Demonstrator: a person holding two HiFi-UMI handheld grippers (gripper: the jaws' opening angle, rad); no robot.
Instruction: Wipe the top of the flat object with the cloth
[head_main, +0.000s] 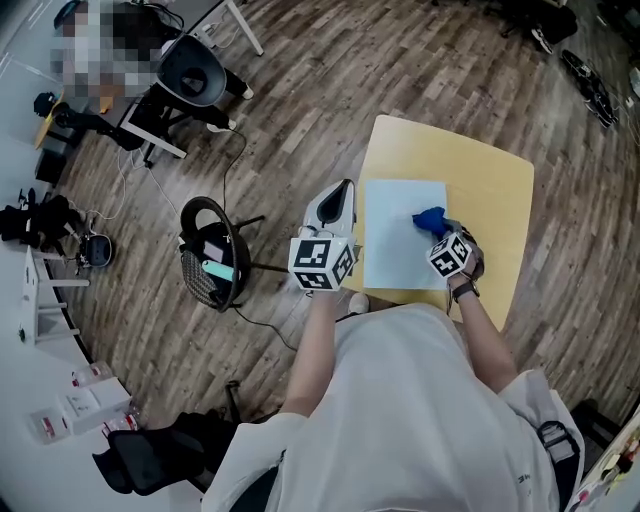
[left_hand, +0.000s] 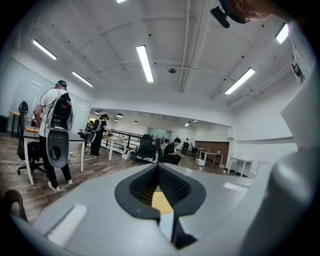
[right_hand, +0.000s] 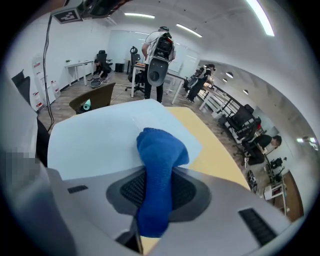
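Observation:
A pale blue flat sheet lies on the yellow table. My right gripper is shut on a bunched blue cloth, whose free end rests on the sheet near its right edge. In the right gripper view the cloth sticks out of the right gripper and lies over the sheet, with the table showing to the right. My left gripper hangs by the table's left edge, off the sheet, jaws together with nothing in them. The left gripper points up into the room.
A black chair with a teal thing on it stands on the wood floor left of the table. Another chair and a desk are at the far left. People stand and sit by desks across the room.

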